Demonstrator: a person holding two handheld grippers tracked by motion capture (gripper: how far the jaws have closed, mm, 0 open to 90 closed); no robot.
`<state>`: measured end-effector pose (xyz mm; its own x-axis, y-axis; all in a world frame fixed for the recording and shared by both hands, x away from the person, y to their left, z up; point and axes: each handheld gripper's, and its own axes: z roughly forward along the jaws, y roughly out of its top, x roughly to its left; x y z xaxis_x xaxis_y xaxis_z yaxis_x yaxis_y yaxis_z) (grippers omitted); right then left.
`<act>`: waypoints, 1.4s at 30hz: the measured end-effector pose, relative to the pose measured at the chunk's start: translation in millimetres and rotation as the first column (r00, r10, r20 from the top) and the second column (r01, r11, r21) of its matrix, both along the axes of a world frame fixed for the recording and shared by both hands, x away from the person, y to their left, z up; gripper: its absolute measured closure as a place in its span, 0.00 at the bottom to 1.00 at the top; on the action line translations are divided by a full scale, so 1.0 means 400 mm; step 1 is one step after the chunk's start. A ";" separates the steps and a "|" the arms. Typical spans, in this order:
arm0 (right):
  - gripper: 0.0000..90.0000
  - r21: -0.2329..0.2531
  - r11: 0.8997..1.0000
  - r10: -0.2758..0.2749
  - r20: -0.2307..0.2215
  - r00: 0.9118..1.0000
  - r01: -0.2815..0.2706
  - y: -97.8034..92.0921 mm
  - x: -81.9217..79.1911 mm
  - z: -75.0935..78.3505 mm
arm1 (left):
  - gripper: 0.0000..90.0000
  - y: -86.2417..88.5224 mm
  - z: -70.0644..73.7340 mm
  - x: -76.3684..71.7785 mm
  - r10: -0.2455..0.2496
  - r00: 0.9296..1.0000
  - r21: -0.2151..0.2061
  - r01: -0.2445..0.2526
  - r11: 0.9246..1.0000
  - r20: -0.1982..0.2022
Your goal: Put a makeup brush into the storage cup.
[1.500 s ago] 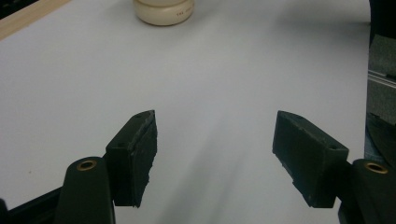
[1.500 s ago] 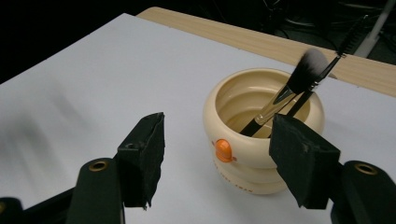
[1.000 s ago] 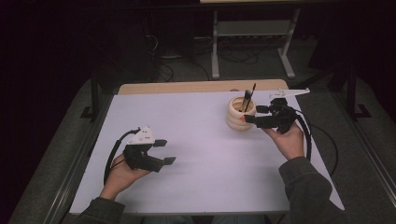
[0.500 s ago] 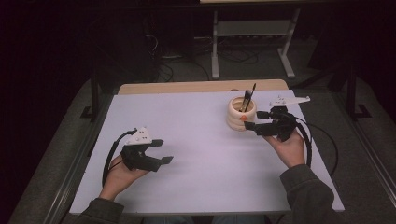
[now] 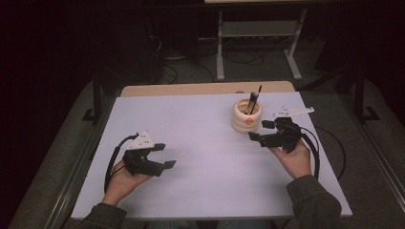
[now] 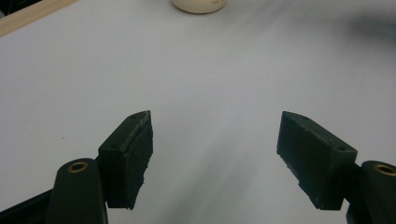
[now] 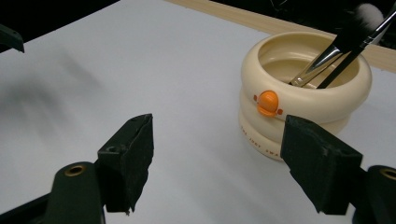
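Note:
A cream ringed cup (image 5: 247, 117) with an orange button stands at the back right of the white table (image 5: 205, 143); two dark-handled brushes (image 5: 253, 100) lean inside it. My right gripper (image 5: 259, 130) is open just right of and nearer than the cup, not touching it. In the right gripper view the cup (image 7: 303, 93) and brushes (image 7: 336, 51) sit beyond the empty, open right gripper (image 7: 217, 126), towards its right jaw. At the front left, my left gripper (image 5: 167, 155) is open over bare table. In the left gripper view, the left gripper (image 6: 215, 121) holds nothing and the cup's base (image 6: 198, 4) is far ahead.
A wooden strip (image 5: 191, 89) runs along the table's far edge. Behind it on the dark floor stand a metal frame (image 5: 258, 43) and loose cables. Black cables trail from both grippers across the table's sides.
My right gripper has drawn back from the cup towards the near edge and a little right. The left gripper has shifted slightly nearer. The cup and brushes stay put.

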<state>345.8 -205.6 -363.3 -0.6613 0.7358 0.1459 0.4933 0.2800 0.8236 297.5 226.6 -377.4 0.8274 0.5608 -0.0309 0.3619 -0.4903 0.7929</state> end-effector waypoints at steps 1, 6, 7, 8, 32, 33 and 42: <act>0.27 0.000 1.000 0.000 0.000 1.000 0.000 0.000 0.000 0.000 | 0.30 0.000 0.000 0.000 0.000 1.000 0.000 0.000 1.000 0.000; 0.28 0.009 1.000 0.003 0.011 1.000 -0.003 0.001 -0.013 -0.009 | 0.29 0.004 0.002 -0.002 -0.001 1.000 0.005 0.001 1.000 0.008; 0.28 0.007 1.000 0.002 0.010 1.000 -0.002 0.000 -0.015 -0.013 | 0.29 0.004 0.001 -0.003 0.001 1.000 0.000 -0.001 1.000 0.006; 0.27 0.005 1.000 -0.003 -0.003 1.000 0.003 0.000 -0.017 -0.015 | 0.29 0.004 0.000 -0.004 0.005 1.000 -0.004 -0.005 1.000 0.007; 0.26 0.010 1.000 -0.025 0.008 1.000 0.025 -0.024 -0.066 -0.064 | 0.29 0.018 -0.011 -0.019 0.026 0.999 -0.016 -0.025 1.000 0.019; 0.26 0.010 1.000 -0.025 0.010 1.000 0.025 -0.026 -0.067 -0.066 | 0.29 0.018 -0.011 -0.019 0.025 0.999 -0.018 -0.025 1.000 0.021; 0.26 0.009 1.000 -0.029 0.010 1.000 0.029 -0.031 -0.082 -0.072 | 0.29 0.021 -0.015 -0.024 0.038 0.999 -0.029 -0.038 0.999 0.022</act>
<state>313.1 -218.1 -392.0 -0.6410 0.7535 0.1460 0.4925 0.2579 0.8312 288.0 234.8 -383.6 0.8062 0.5910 -0.0287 0.3616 -0.4536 0.8146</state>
